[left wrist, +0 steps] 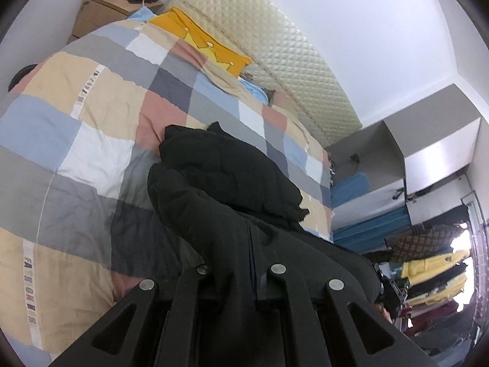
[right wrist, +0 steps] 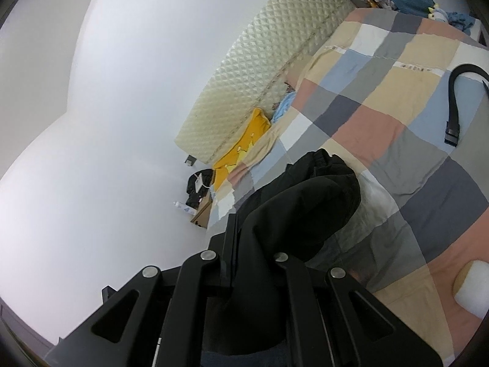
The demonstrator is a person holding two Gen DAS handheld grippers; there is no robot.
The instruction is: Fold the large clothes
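Item: black garment [left wrist: 226,177], large and bulky, prob. a jacket or trousers; type can't be confirmed. Location: bunched on the bed, on the patchwork quilt [left wrist: 76,140], w/ one end raised off the quilt into both tools.

L tool [left wrist: 252,244]: jaws closed, fabric pinched between them. Cloth runs from the jaw line down to the heap on the quilt.

R tool [right wrist: 244,244]: jaws closed on the same garment. Fabric drapes over and fwd of the jaws, hiding the fingertips; a gathered edge, poss. an elastic waistband, shows at the far end of the fold.

Reason for hold: two separate pinch points on one edge let the cloth hang by its own weight, so creases drop out and the edge can be spread before it is laid flat. Judged step: lift and shake-out, early in the fold; no neat fold is visible yet.

Surroundings: black belt [right wrist: 455,101] lies on the quilt, well apart from the garment. Yellow pillow [left wrist: 198,39] sits against the quilted headboard [left wrist: 275,42]. Wooden nightstand [left wrist: 97,12] stands beside the bed.

Caution: most of the garment rests in a heap; layers may cling when spread. Keep the belt clear of the lay-down area.
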